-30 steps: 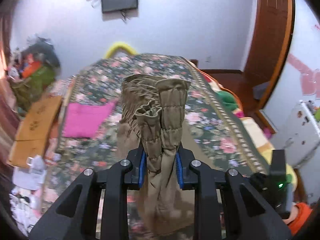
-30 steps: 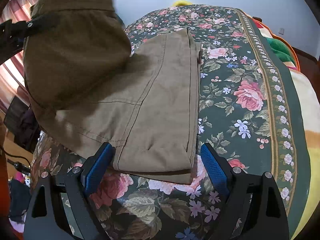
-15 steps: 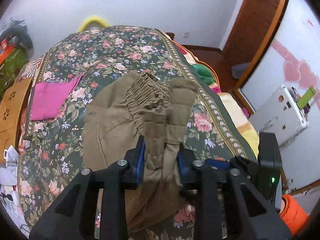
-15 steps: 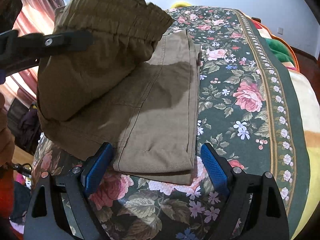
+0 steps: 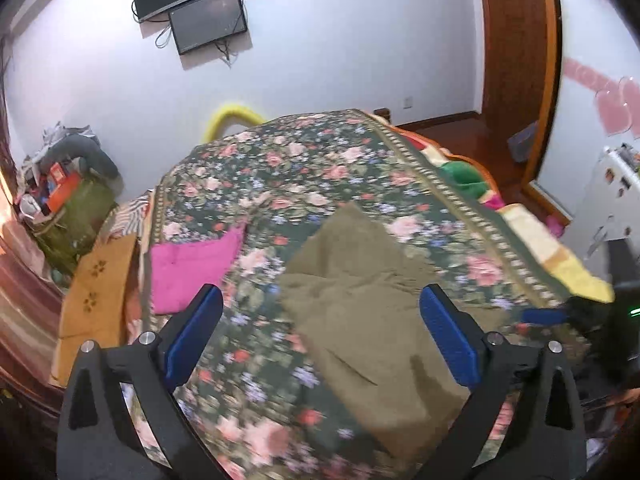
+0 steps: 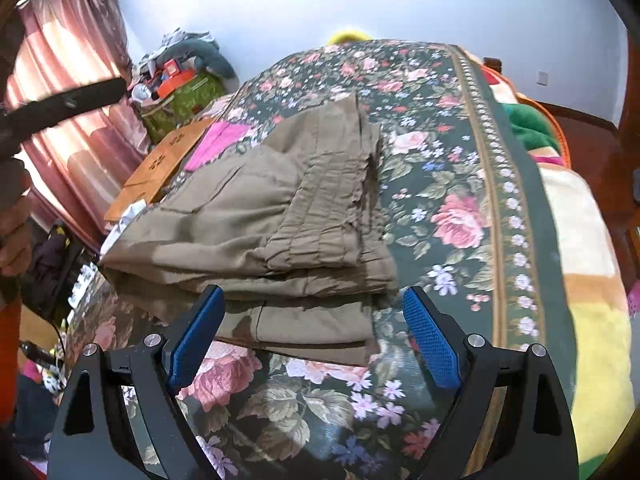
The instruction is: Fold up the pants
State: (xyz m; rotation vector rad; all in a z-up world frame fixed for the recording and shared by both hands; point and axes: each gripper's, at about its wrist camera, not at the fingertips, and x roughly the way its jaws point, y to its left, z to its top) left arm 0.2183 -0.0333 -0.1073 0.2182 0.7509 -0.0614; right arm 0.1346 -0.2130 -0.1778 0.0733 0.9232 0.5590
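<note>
Above the folded pants point(image 6: 280, 216), both grippers' jaws wide, empty.

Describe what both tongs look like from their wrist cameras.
Left tongs and right tongs match: black angular frames with triangular cut-outs, silver screws near the finger bases, and blue pads, visibly textured on the right. No cables or sleeves show.

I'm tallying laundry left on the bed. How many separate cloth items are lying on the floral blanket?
2. The folded khaki pants lie in front of both open claws; a pink cloth lies flat beyond them, near the blanket's left edge. Others may be hidden outside the views.
</note>
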